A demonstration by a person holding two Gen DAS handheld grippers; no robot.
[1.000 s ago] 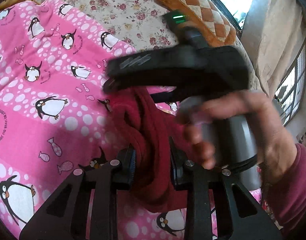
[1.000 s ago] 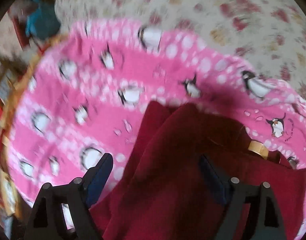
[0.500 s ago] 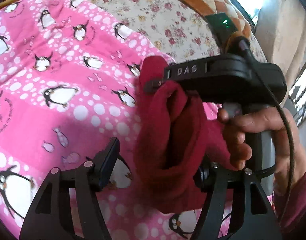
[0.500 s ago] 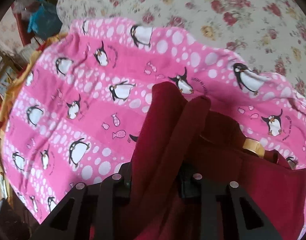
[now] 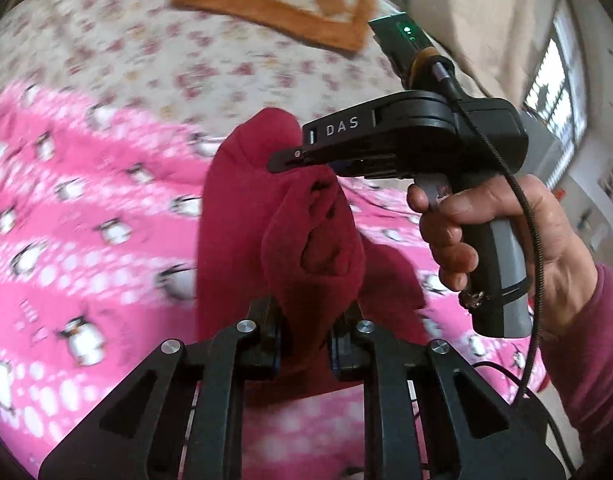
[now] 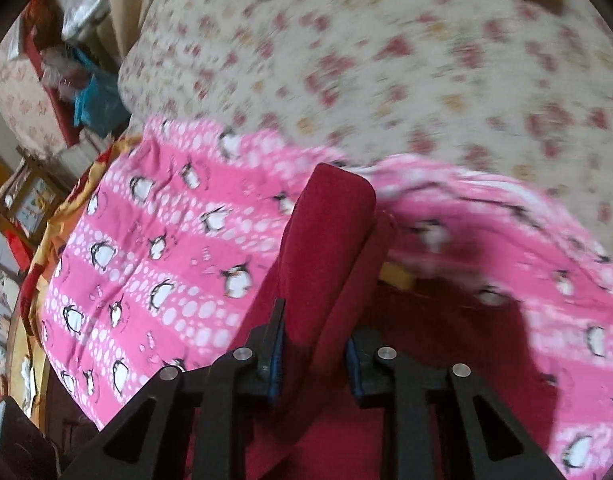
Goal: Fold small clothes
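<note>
A soft, bunched dark-red fleece garment (image 5: 306,248) is clamped by the left gripper (image 5: 305,336) and the right gripper (image 6: 312,354), its long fold pointing toward 12 o'clock.

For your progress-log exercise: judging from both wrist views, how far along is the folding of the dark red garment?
Done: nothing looks folded flat yet. In hand: the dark red garment is bunched and lifted above the pink penguin blanket, pinched by the left hand-held gripper and the right hand-held gripper. Left: spreading, folding and laying it down.

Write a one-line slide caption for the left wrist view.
Left gripper and right gripper both pinch a bunched red garment above the penguin blanket.
</note>
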